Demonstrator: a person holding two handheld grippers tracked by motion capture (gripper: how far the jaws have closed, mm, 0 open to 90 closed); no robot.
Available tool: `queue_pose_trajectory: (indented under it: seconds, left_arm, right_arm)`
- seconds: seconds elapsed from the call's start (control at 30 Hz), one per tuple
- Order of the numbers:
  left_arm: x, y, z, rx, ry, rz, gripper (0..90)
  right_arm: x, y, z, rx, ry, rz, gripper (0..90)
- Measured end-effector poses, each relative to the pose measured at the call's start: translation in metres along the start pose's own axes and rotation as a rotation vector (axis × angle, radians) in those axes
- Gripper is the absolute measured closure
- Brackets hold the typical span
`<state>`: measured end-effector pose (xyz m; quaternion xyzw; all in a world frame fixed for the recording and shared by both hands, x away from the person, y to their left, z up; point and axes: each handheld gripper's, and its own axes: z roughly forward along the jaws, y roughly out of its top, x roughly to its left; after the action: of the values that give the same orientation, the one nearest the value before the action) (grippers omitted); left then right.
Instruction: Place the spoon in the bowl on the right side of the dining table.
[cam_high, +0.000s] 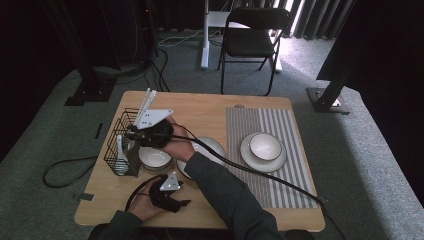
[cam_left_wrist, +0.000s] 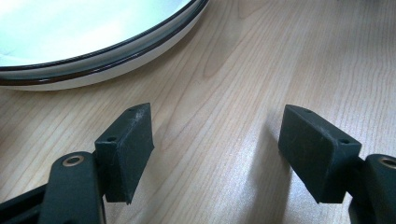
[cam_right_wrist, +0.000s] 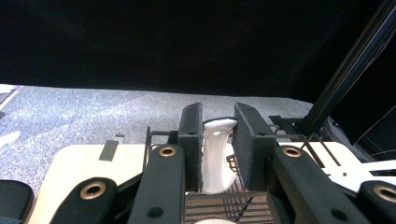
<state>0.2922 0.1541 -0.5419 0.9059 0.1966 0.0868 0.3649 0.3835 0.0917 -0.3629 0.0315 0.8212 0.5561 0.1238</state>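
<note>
The fingers (cam_right_wrist: 192, 144) of the right gripper (cam_right_wrist: 218, 140) are seen drawn in close on the handle of a white ceramic spoon (cam_right_wrist: 217, 158), one pad on each side of it, so that the handle is pinched between them with no gap showing. In the right gripper view the spoon is stood nearly upright, its long axis running up between the two pads and its curved end just above them, while its lower part is sunk in the black wire basket (cam_right_wrist: 219, 205). From the high view that basket (cam_high: 116, 145) is found at the table's left edge, with the right gripper (cam_high: 131, 134) reached across to it over a white bowl (cam_high: 154, 158). The coming move is judged to turn on that upright axis: a lift straight along it would be needed to clear the wire rim. The left gripper (cam_left_wrist: 215, 140) is held spread wide with nothing between its pads, low over the bare wooden table (cam_left_wrist: 243, 70) beside a white plate (cam_left_wrist: 93, 70), well apart from the spoon, so the right hand is the nearer one
</note>
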Motion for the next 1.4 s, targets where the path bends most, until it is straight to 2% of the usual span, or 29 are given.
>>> queue_pose_trajectory:
  seconds: [0.43,0.83,1.4]
  left_arm:
    - [0.000,0.000,0.000,0.005,0.000,-0.001,26.9]
    - [0.001,0.000,0.000,0.005,0.001,0.009,26.9]
    - [0.000,0.000,0.000,-0.002,0.001,0.002,26.6]
  right_arm:
    - [-0.003,0.007,-0.011,-0.012,-0.029,-0.015,73.8]
    - [-0.007,0.006,-0.021,-0.015,-0.053,-0.019,73.9]
    - [-0.023,-0.003,-0.045,0.001,-0.122,0.002,73.9]
